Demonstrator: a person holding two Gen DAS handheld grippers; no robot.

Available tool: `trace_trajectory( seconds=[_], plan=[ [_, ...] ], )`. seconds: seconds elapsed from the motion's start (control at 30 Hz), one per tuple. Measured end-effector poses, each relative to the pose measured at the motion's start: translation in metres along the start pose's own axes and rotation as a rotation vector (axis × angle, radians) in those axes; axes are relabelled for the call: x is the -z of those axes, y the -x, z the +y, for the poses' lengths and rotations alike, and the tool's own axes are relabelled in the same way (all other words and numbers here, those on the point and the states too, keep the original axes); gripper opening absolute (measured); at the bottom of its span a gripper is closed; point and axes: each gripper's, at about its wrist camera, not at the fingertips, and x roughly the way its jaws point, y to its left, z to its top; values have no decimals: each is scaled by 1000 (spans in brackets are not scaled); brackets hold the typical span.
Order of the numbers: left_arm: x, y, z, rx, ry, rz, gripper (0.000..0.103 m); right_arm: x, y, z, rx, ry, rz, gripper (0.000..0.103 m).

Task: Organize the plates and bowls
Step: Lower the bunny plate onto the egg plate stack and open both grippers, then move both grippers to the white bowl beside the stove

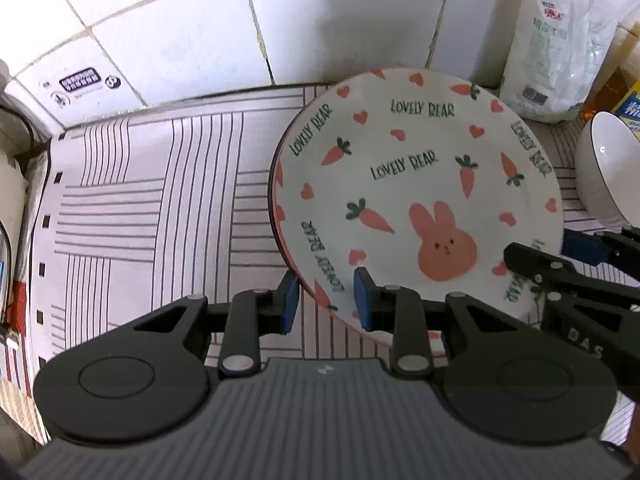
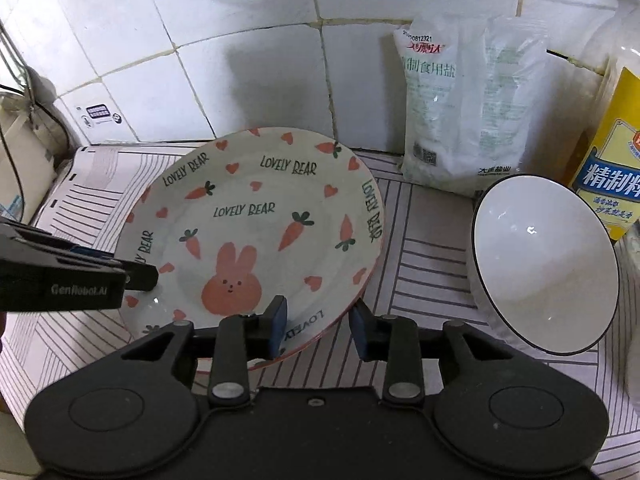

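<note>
The left gripper (image 1: 326, 300) had its blue pads either side of the near rim of the bunny plate (image 1: 416, 200), with gaps showing, so not really pinching it. The plate, printed with carrots, hearts and "LOVELY BEAR", sat on a striped mat (image 1: 140, 200) against white wall tiles (image 1: 180, 32). The right gripper (image 1: 560, 272) poked in at the plate's right edge. A white bowl (image 1: 604, 172) stood tilted further right, with a plastic bag (image 1: 556, 56) behind.
</note>
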Motion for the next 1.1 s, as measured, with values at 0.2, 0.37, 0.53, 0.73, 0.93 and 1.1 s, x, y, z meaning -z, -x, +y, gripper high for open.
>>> trace_trajectory(
  seconds=[0.2,0.37,0.53,0.73,0.93,1.1],
  plan=[
    [9,15,-5,17,6,26,25,4,6,4,10,-42,2,41],
    [28,38,-15,40,-27,24,25,17,34,0,6,-71,-27,41],
    [47,65,-30,68,-84,29,25,33,73,-5,22,-82,-56,41],
    [70,94,-55,90,-162,23,26,51,121,-16,36,-114,-72,45],
    [90,118,-83,111,-214,11,29,79,170,-17,44,-97,-123,49],
    [105,130,-110,128,-251,21,30,103,199,-18,90,-107,-155,55]
  ],
)
